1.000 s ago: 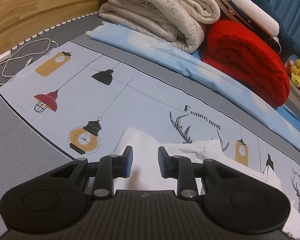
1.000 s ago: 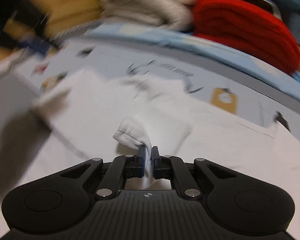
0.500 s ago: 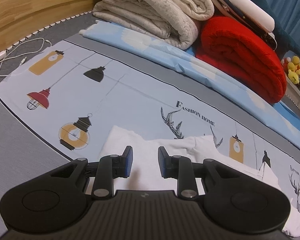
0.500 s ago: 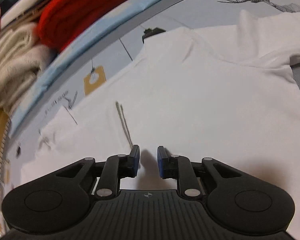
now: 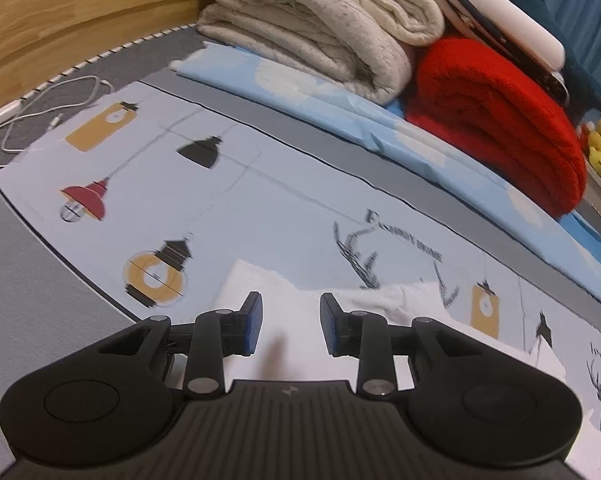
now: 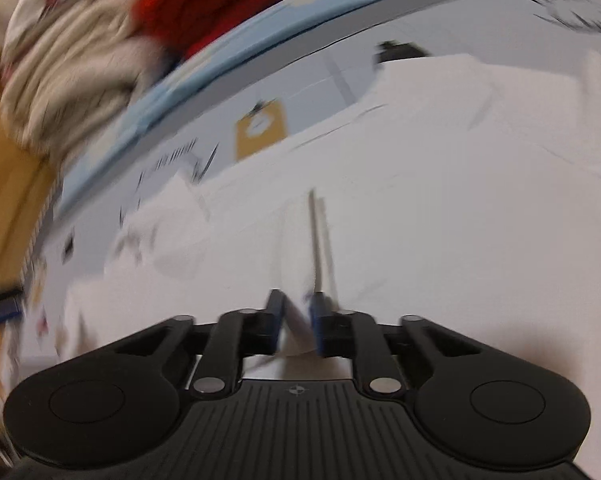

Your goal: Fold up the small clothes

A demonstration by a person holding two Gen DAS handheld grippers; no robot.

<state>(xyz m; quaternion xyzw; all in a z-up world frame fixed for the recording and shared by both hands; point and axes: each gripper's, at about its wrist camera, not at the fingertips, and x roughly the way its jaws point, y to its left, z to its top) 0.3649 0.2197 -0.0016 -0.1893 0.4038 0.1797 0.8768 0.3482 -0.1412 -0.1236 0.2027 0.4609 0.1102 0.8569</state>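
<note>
**Right tongs pinch a fold of the white shirt**

The right tongs (image 6: pixel 296 320) have just been closing, and a pleat of white cloth stands pinched between the blue pads, so call it a grip on the shirt (image 6: pixel 440 220). Half a second back these same tongs stood apart over flat fabric; a second back they held a bunched piece of it. Released, shifted, bitten again. The right wrist view is smeared with motion, so how deep that bite goes I can only guess, though the cloth does look caught.

The shirt lies spread on the printed bedsheet (image 5: pixel 260 200), filling the right view from 12 round to 3 o'clock, a thin dark line running up it from the pads towards 12.

Over on the other side, the left tongs (image 5: pixel 290 328) hover with a clear gap between the pads, nothing in them, and they have just been opening a touch wider. A corner of white cloth sits just past them at 12 o'clock, much as it did a second ago. Beyond, at 12 to 2 o'clock, a cream blanket (image 5: pixel 320 32) and a red blanket (image 5: pixel 500 120) are stacked on the bed.

My read: a fresh hold for the next fold, with the left side waiting to take its edge.
</note>
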